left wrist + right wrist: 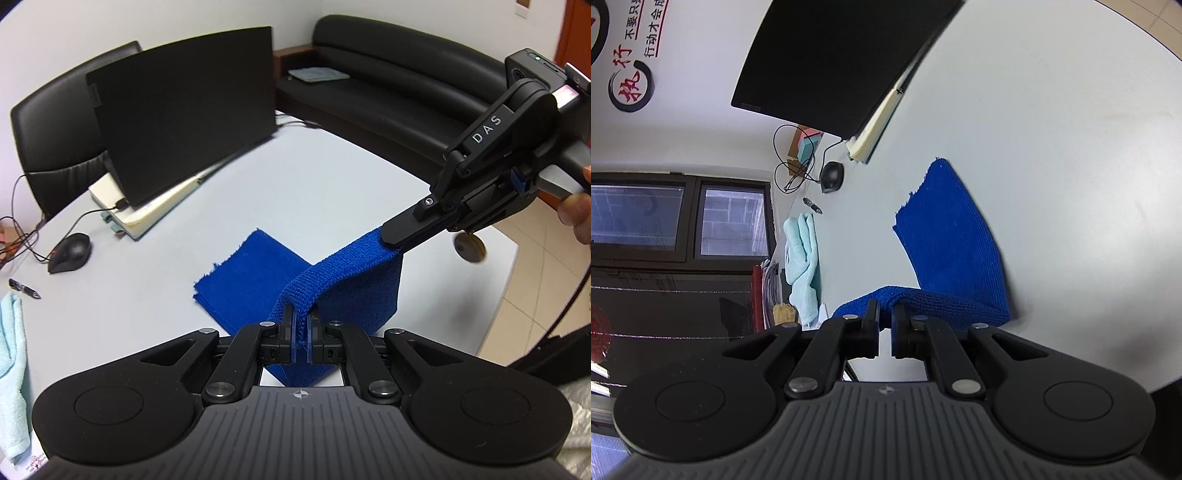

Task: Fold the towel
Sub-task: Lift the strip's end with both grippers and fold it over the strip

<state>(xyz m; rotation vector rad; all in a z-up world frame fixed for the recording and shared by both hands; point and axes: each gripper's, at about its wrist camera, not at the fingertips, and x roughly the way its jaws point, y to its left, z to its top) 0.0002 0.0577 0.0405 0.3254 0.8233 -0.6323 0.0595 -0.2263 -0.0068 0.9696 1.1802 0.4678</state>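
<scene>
Between my two grippers the towel's [258, 280] lifted edge runs taut; left gripper [303, 332] and right gripper [393, 240] both pinch it. Far half lies on surface [332, 173], ahead of both, equally near.

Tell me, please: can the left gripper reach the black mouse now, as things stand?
Probably not yet. The left gripper is shut on the blue towel. The table toward the mouse looks free, but the jaws are occupied.

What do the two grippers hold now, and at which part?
Both hold the blue towel by its raised near edge: left gripper at one end, right gripper at the other.
</scene>
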